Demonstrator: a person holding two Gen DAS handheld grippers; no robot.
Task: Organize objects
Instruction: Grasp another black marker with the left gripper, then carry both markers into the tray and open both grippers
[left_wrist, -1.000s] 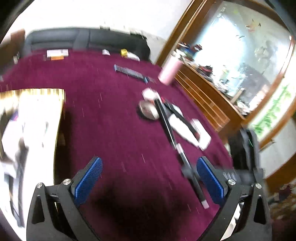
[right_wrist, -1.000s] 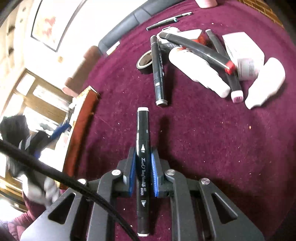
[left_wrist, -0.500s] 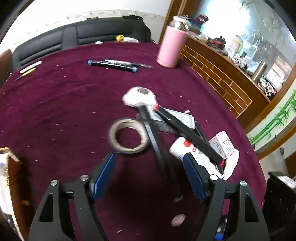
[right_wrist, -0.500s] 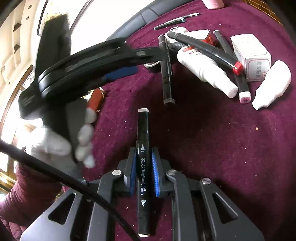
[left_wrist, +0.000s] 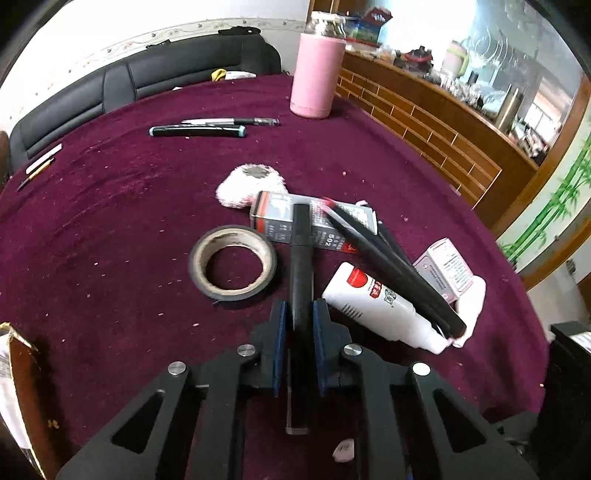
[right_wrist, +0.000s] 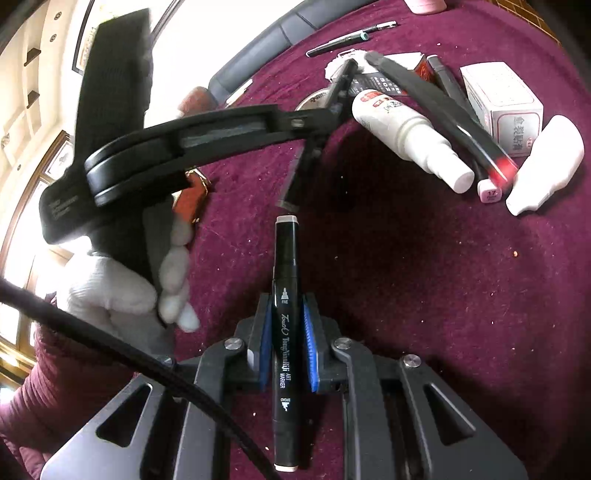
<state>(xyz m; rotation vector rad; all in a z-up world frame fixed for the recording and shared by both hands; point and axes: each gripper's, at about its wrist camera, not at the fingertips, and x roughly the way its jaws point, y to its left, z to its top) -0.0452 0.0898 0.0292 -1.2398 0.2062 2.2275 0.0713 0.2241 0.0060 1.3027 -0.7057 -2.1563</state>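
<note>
Black marker (left_wrist: 301, 258) clamped in my left gripper (left_wrist: 299, 325), far end resting on the grey-red box (left_wrist: 280, 218), right beside the tape roll (left_wrist: 232, 267). Second black marker (right_wrist: 285, 295), white-capped, "Touch" printed on it, clamped in my right gripper (right_wrist: 285, 343), pointing at the pile.
</note>
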